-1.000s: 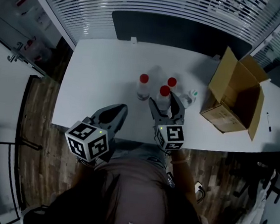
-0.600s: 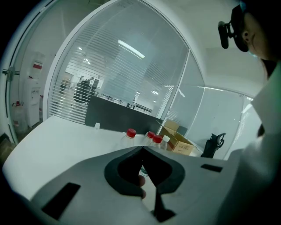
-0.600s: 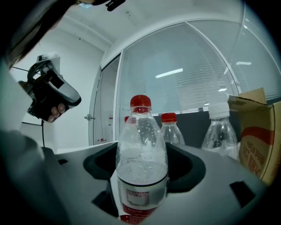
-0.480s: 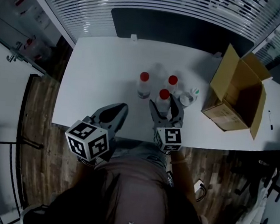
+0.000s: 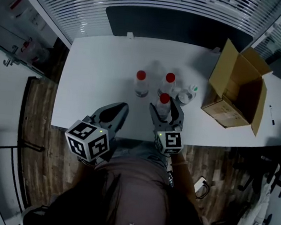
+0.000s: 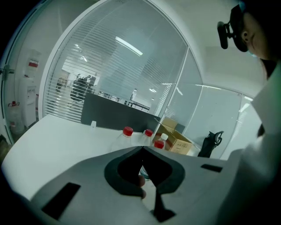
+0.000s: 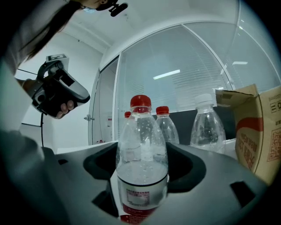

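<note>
At the desk's near edge: the right tongs (image 5: 164, 108) are closed on a clear bottle (image 7: 141, 162), with the jaws pressed against its sides low on the body, at the label.
Held bottle: it is upright, red-capped and partly filled with water, with droplets on the inner wall. In the head view it stands on the person's side of the other bottles. Whether its foot rests on the desk (image 5: 97, 75) cannot be told.
Left tongs (image 6: 142, 150): the jaws meet at their tips and grip nothing. They point over the front strip of the desk, left of the right tongs and well apart from every bottle.
Behind the held bottle: two more bottles with red caps stand on the desk — the left red-capped bottle (image 5: 141, 83) and the right red-capped bottle (image 5: 169, 83), near each other but not touching.
White-capped bottle (image 5: 185, 96): it stands just right of the red-capped pair, between them and the cardboard box (image 5: 235, 92).
Cardboard box: it sits on the right part of the desk with its flaps open, mouth toward the right.
Far side: a dark panel (image 5: 179, 26) runs along the back edge of the desk — slatted blinds (image 5: 142, 0) lie beyond it.
</note>
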The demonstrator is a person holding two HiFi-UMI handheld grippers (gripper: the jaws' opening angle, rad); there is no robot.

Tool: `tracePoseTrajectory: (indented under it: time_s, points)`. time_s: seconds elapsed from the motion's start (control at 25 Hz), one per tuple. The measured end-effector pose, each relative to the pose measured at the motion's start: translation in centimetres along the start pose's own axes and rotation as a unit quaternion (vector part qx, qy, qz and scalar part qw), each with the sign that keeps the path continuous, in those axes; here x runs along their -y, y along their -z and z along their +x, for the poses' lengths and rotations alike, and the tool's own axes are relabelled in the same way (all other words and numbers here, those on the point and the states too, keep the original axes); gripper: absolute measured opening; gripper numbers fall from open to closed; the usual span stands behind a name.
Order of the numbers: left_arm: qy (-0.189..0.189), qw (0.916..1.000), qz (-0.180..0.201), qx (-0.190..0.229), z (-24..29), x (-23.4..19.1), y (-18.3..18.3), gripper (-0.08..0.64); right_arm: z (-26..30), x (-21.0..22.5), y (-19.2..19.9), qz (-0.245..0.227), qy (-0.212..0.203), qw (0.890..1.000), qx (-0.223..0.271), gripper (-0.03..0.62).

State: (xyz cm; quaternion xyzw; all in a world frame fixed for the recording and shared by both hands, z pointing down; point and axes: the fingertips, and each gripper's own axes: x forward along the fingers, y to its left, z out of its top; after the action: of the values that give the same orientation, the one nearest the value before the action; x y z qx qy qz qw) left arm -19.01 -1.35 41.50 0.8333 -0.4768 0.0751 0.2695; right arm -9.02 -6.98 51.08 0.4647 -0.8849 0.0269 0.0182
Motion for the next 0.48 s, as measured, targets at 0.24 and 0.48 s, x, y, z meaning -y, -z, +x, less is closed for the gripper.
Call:
tracePoseTrajectory:
  time_s: [0.24, 0.48]
  points:
    - [0.007, 1.0, 0.003, -0.004, 0.41, 0.4, 0.09, 0.008, -0.73, -0.04, 0.31, -0.008, 0.004, 1.0, 0.005, 0.314]
    - [0.017, 0.9998, 0.006, -0.007, 0.78, 0.78, 0.22, 0.008, -0.77, -0.83, -0.29, -0.017, 0.001, 1.0, 0.002, 0.314]
